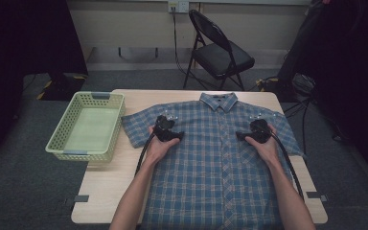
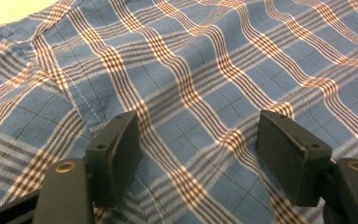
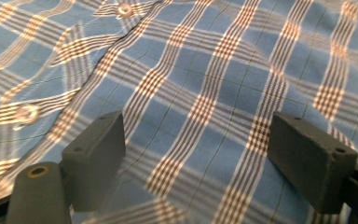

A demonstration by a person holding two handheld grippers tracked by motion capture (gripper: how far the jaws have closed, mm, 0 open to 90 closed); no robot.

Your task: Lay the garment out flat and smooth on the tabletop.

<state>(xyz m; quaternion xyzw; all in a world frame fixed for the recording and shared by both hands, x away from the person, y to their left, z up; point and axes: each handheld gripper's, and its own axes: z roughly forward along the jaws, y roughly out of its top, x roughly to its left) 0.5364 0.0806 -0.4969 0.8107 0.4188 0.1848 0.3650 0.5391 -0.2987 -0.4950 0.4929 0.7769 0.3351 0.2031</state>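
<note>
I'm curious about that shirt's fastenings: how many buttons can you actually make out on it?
2, both in the right gripper view on the plaid shirt: one button at the top edge, another button at the left, along the placket. More may be hidden beyond that view.

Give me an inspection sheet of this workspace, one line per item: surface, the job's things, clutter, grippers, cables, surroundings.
Surface: light wooden table, corners bare.
Job's things: blue plaid shirt spread flat, front up, buttoned, collar at the far edge.
Clutter: green basket at the table's left edge, nothing seen inside.
Grippers: left gripper and right gripper over the shirt's chest, each pointing inward; jaws wide apart in both gripper views, no cloth pinched.
Cables: black cable trailing from the left gripper, another from the right; cords on the floor at right.
Surroundings: black folding chair behind the table, grey floor, wall socket.
</note>
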